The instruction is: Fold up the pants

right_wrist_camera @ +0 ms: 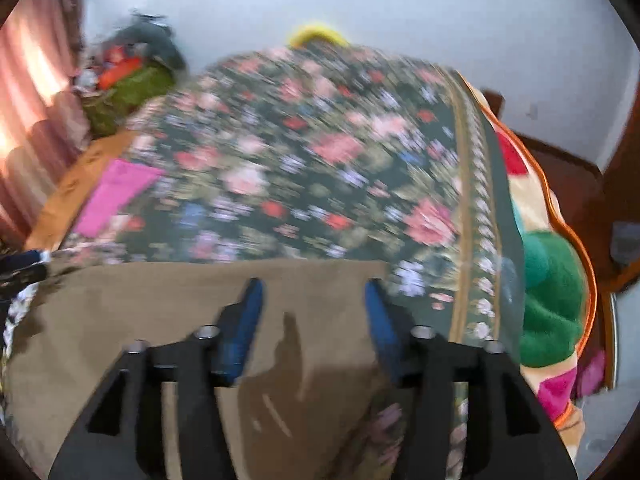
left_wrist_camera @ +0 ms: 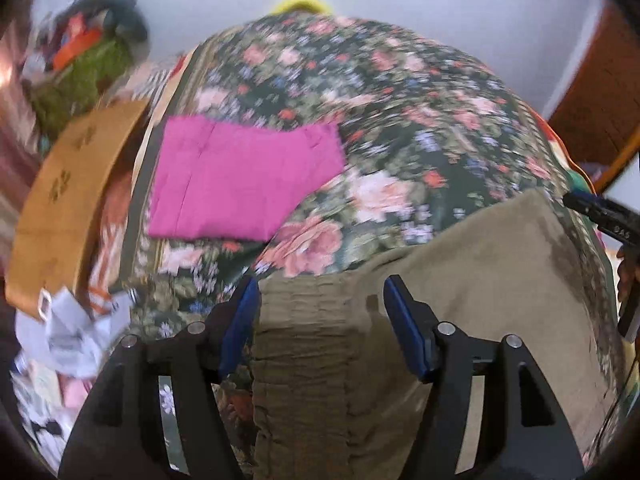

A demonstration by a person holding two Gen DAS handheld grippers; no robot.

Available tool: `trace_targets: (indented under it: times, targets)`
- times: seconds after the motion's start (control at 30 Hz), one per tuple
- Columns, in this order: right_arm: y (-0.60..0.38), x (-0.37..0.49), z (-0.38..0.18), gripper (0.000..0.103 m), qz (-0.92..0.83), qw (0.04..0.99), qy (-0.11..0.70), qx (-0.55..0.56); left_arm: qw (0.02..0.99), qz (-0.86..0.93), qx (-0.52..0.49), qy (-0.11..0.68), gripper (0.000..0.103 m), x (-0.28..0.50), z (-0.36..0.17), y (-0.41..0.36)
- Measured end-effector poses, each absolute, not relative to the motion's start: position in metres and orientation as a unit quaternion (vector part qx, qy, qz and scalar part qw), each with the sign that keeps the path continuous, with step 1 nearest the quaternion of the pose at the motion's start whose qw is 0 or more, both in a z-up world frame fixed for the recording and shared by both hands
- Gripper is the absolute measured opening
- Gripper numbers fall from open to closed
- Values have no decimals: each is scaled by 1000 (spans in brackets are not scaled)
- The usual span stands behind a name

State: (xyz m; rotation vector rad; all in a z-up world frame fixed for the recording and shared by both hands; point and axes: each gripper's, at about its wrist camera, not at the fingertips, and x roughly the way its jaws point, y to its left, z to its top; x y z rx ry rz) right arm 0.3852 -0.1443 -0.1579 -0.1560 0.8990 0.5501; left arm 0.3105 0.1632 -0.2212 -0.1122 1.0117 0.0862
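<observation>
Two grippers over one pair of olive-brown pants [left_wrist_camera: 460, 280], which lie spread flat on the near part of a bed covered by a dark floral bedspread [left_wrist_camera: 360, 100]. In the left wrist view the gathered elastic waistband [left_wrist_camera: 300, 340] runs straight down between the fingers. The left gripper [left_wrist_camera: 318, 292] has its blue-padded jaws spread wide and nothing pinched between them; whether the tips touch the cloth I can't tell. Same deal on the other side: the right gripper [right_wrist_camera: 314, 292] is wide open above the far edge of the pants [right_wrist_camera: 200, 300], holding nothing, and its shadow falls on the fabric below.

Moving out from there, a folded pink garment [left_wrist_camera: 240, 184] sits flat on the bedspread further up and to the left, well apart from the pants. Beside the bed's left edge is a tan wooden board [left_wrist_camera: 68, 200], and below it some crumpled white papers [left_wrist_camera: 76, 332].

Container-wise, the one thing that reads as a bin is a green bag or basket [right_wrist_camera: 128, 92] in the far left corner by the pink curtain [right_wrist_camera: 32, 100], heaped with blurry stuff, something orange and something dark on top. Can't make out more than that.

Over on the right a plush blanket [right_wrist_camera: 552, 280] with green and red patches hangs off the bed edge.
</observation>
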Motion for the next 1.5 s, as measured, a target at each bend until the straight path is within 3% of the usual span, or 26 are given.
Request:
trace_targets:
  times: [0.2, 0.4, 0.53, 0.7, 1.07, 1.5]
  targets:
    - [-99, 351, -148, 77, 343, 828, 439, -67, 869, -3, -20, 494, 85, 315, -215, 131]
    - [-70, 344, -186, 78, 371, 769, 521, -13, 846, -15, -23, 532, 87, 328, -235, 115]
    - [-63, 340, -213, 78, 358, 751, 553, -46, 837, -20, -15, 547, 89, 329, -249, 112]
    - [-65, 322, -221, 82, 355, 746, 555, -93, 834, -20, 67, 547, 98, 317, -258, 90]
    - [-98, 277, -201, 84, 335, 772, 527, -118, 842, -10, 32, 538, 98, 271, -246, 96]
    - [-151, 223, -189, 84, 301, 793, 526, -58, 853, 21, -11, 521, 98, 203, -235, 108]
